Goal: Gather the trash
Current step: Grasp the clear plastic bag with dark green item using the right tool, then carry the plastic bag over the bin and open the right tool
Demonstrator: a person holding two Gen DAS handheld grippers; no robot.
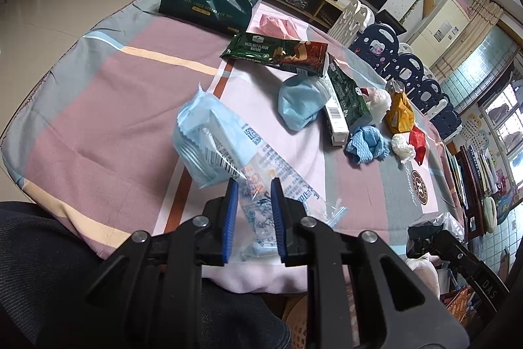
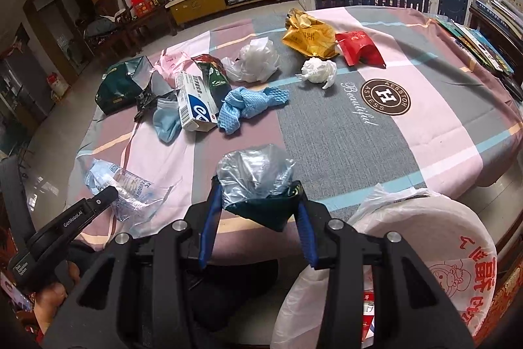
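**Right wrist: wrapper carried toward lined bin; left pinches clear packet**

Right wrist view, bottom centre: right gripper (image 2: pixel 258 215) has its blue pads pressed on a crumpled wrapper (image 2: pixel 258 185), dark teal below, clear film bunched above. Jaws part-spread, held apart by the wad's bulk. Wrapper hangs clear of the tablecloth (image 2: pixel 327 133), just left of the bin (image 2: pixel 425 237) at lower right. Bin is lined with a white printed bag, mouth open and set against the table's near edge, likely so trash can drop straight in. Judging by that, the drop is the step in hand; not yet over the opening.

Left wrist view, bottom centre: left gripper (image 1: pixel 251 185) is nearly closed, pinching a clear printed packet (image 1: pixel 261 182) by its near end. A pale blue pack (image 1: pixel 209 136) sits at its far end; whether the two are joined I cannot tell. Both rest on the cloth.

Further out, upper right of that view, loose trash awaits: wafer wrapper (image 1: pixel 278 51), blue cloth (image 1: pixel 366 143), box (image 1: pixel 336 116), gold bag (image 1: pixel 398 113), white wad (image 1: pixel 402 146).
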